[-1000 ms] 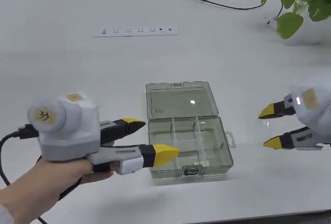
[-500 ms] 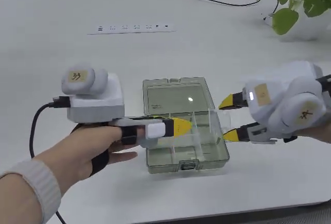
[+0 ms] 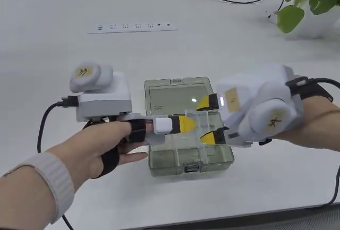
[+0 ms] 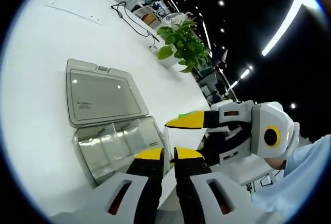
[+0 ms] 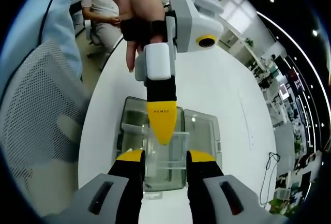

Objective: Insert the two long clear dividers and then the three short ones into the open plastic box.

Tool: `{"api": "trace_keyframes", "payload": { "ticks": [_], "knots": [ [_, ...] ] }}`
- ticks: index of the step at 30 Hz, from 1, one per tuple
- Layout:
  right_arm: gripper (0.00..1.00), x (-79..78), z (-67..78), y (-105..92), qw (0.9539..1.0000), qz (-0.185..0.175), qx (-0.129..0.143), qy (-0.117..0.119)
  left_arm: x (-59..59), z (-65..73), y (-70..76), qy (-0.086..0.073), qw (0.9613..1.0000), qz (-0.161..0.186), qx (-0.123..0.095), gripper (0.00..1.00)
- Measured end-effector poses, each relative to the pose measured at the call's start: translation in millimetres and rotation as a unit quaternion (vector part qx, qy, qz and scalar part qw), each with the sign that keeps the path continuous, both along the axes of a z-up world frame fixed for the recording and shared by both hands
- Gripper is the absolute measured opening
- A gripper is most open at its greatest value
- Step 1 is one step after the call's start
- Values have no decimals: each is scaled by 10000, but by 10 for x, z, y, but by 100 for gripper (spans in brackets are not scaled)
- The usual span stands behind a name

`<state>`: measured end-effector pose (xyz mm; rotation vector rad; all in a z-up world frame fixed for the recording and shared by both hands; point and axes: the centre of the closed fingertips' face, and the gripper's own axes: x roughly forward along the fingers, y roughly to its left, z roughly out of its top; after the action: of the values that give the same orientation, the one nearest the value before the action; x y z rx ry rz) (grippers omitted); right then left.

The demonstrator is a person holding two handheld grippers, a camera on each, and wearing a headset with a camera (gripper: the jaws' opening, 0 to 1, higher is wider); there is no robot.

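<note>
"Above the 3 o'clock half of the open plastic box (image 3: 170, 163), what were they holding?"

"A short clear divider (image 5: 166, 154). It was in the air over the box and not yet down in any slot. The right gripper (image 3: 206, 119) had it lengthwise, one jaw at each end, so those jaws stood fairly wide. The left gripper (image 3: 190, 125) pointed in from 9 o'clock with its jaws narrow. As far as I could judge, it was nipping the divider's upper edge."

"Which way did it lie?"

"In the right gripper view its long axis ran 9 to 3, jaw to jaw, with the flat face toward that camera. In the head view it read nearer 12 to 6. I took it to be standing on edge."

"What could have gone wrong?"

"There were two grips on one thin sheet. If the hands twisted or pulled differently, I reckoned it would bow and spring out. Released before its ends met the grooves, it would drop flat into a compartment. And nothing pinned the box, so a hard push could have skidded it across the white table (image 3: 79, 7)."
</note>
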<state>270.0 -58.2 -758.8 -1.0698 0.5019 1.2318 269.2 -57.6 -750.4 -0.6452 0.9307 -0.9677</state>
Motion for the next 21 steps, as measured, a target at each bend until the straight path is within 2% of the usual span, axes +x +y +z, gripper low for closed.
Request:
{"api": "trace_keyframes", "payload": {
  "ticks": [3, 13, 16, 19, 20, 21],
  "knots": [
    [32, -1, 13, 26, 10000, 37, 1, -19, -16, -3, 7, 52, 10000, -2, -50, 0],
    [32, -40, 57, 58, 9999, 108, 40, -38, -9, 21, 34, 296, 9991, 79, -301, 0],
    [32, -62, 65, 67, 9998, 191, 53, -55, -30, 33, 37, 281, 9991, 22, -306, 0],
    [34, -79, 60, 63, 9998, 135, 59, 164, -58, 32, 40, 262, 9991, -39, -328, 0],
    [37, -67, 61, 53, 9996, -22, 109, 267, -68, 33, 40, 208, 9993, -74, -316, 0],
    [41, -48, 98, 78, 9987, -131, 305, 376, -82, 35, 40, 157, 9993, -125, -306, 0]
  ]
}}
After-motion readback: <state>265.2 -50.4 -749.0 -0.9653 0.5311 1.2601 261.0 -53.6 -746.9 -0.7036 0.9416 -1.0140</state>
